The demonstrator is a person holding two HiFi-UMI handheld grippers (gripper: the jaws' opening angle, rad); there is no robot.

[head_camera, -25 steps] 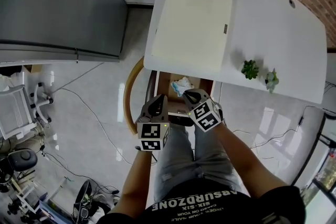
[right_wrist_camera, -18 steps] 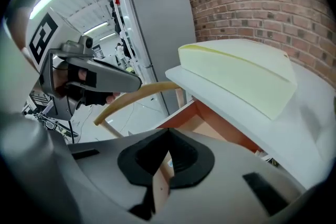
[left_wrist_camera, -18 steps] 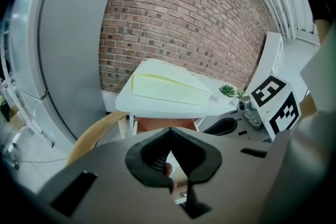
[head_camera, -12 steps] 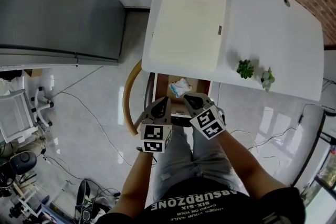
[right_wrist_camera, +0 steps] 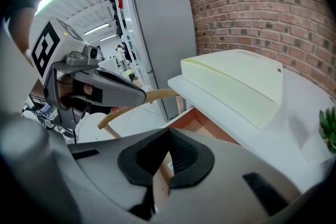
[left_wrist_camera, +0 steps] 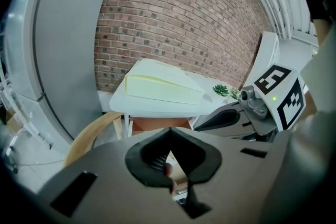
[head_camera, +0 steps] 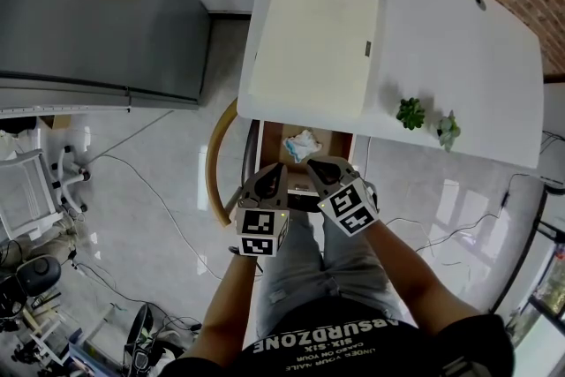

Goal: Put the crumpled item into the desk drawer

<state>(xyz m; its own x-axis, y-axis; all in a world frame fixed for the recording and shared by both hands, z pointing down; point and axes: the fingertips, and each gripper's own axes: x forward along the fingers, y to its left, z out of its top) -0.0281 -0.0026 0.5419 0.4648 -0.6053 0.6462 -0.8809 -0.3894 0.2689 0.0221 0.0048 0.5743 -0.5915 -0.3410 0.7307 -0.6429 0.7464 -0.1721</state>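
Observation:
The crumpled white and blue item [head_camera: 303, 144] lies inside the open wooden drawer [head_camera: 274, 135] under the white desk's [head_camera: 459, 57] near edge. My left gripper [head_camera: 274, 169] hovers just in front of the drawer's left side, jaws shut and empty. My right gripper [head_camera: 317, 165] is beside it, at the drawer's front, also shut on nothing. In the left gripper view the left gripper [left_wrist_camera: 169, 131] points at the drawer's brown front [left_wrist_camera: 157, 124], with the right gripper [left_wrist_camera: 231, 115] alongside. In the right gripper view the right gripper [right_wrist_camera: 168, 131] faces the drawer's side [right_wrist_camera: 202, 124].
A pale yellow pad [head_camera: 313, 40] lies on the desk, and two small green plants [head_camera: 410, 113] stand near its front edge. A curved wooden chair back [head_camera: 214, 163] sits left of the drawer. A tall grey cabinet [head_camera: 97, 4] fills the left. Cables trail over the tiled floor [head_camera: 150, 190].
Almost nothing: the head view shifted slightly, and both grippers stay shut in front of the open drawer with the crumpled item inside.

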